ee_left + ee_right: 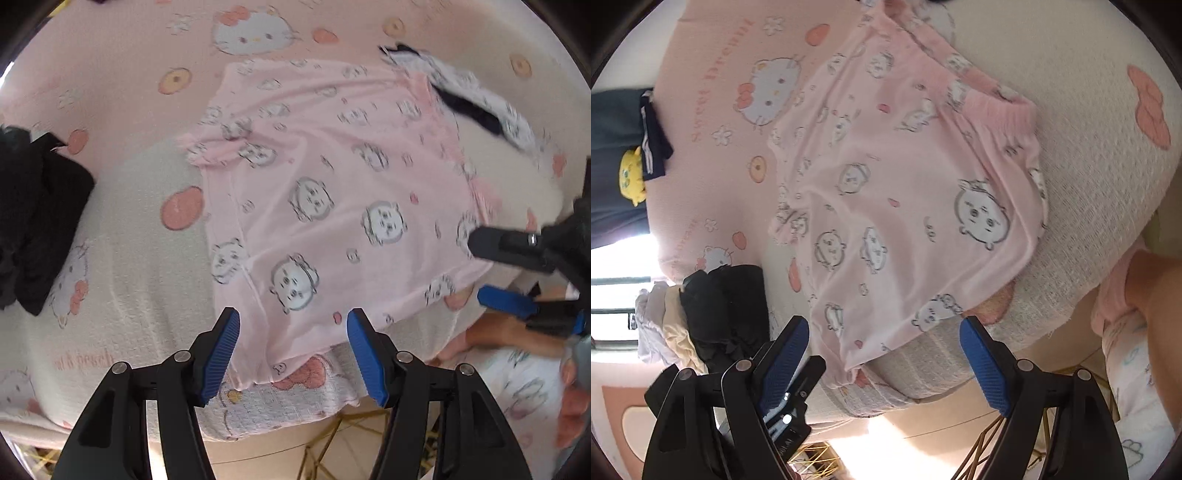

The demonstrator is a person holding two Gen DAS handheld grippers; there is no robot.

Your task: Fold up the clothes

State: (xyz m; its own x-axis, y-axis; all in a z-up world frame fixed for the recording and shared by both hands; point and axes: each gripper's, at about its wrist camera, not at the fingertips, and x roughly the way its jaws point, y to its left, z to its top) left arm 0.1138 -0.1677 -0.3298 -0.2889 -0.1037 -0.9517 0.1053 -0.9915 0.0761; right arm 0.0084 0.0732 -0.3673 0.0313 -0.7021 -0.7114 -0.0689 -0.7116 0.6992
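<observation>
Blue pads of the left gripper (293,354) stand apart, nothing between them, poised over the near hem of the pink top (332,192), which lies spread flat on the bed. Right gripper (884,363) likewise over the same hem farther along, jaws wide and empty; its tips show at the edge of the left view. Step in hand, by my reading: the reach for the hem, ahead of the first fold; no cloth is pinched yet. Next move probably calls for each gripper to drop onto the hem near its own corner, close on both layers, then lift and carry the edge up toward the collar without dragging the top off the bed edge. Hem overhangs the bed's edge slightly, which should help the pinch. Surface: pink-and-cream blanket (129,229) with cartoon cats, textured weave. Black clothes (33,221) heaped to the left; a dark-and-white garment (476,99) at the far corner of the top. Bright window at the far left in the right view; pale floor below.
</observation>
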